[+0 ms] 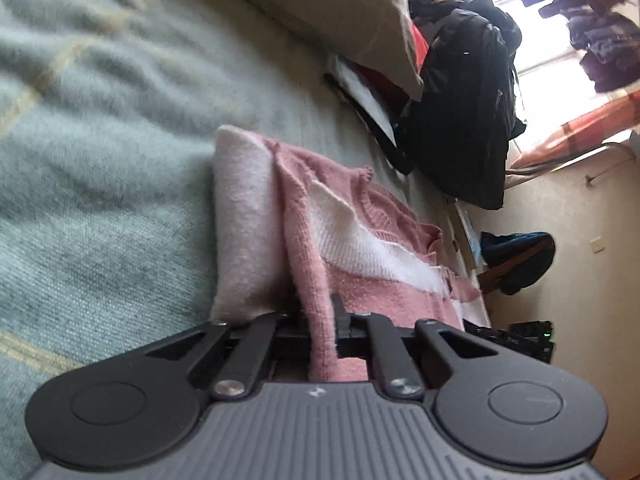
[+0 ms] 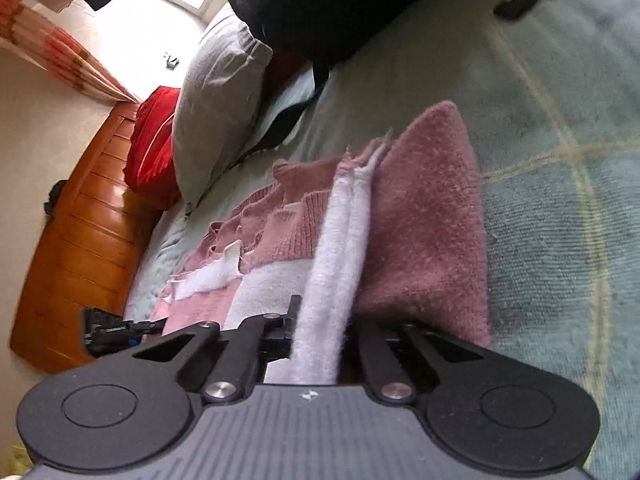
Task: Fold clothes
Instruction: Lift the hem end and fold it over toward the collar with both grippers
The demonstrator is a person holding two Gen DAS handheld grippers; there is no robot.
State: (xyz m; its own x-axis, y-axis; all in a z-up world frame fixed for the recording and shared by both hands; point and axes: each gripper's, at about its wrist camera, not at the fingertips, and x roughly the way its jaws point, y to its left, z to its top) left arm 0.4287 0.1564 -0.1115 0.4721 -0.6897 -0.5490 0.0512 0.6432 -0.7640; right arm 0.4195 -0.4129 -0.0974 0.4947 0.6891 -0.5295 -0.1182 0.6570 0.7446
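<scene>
The bed (image 1: 100,128) takes up most of what I see, its grey-green blanket with pale yellow lines spread flat so there is a broad, soft surface to fold on. At the far end a pillow (image 2: 216,120) leans by the wooden headboard (image 2: 80,232), and a dark backpack (image 1: 460,120) stands just beyond it; all of that is well apart from my work.

The sweater (image 1: 360,248), pink with white stripes, lies on the blanket in front of me, already doubled into a narrow stack, its ragged knit edges facing the far side. It sits near the middle of the bed, so I judge the next fold has room on either side.

My left gripper (image 1: 322,324) is closed tight on a pink fold at the near edge of the sweater; the fabric bunches up between the jaws and drapes back over the gripper body. My right gripper (image 2: 320,328) is likewise pinched shut, on a white band of the same garment, with the thick pink fold just to its right. I hold both near corners at once so the edge stays straight and level when I lift it, probably to carry it over toward the far end.
</scene>
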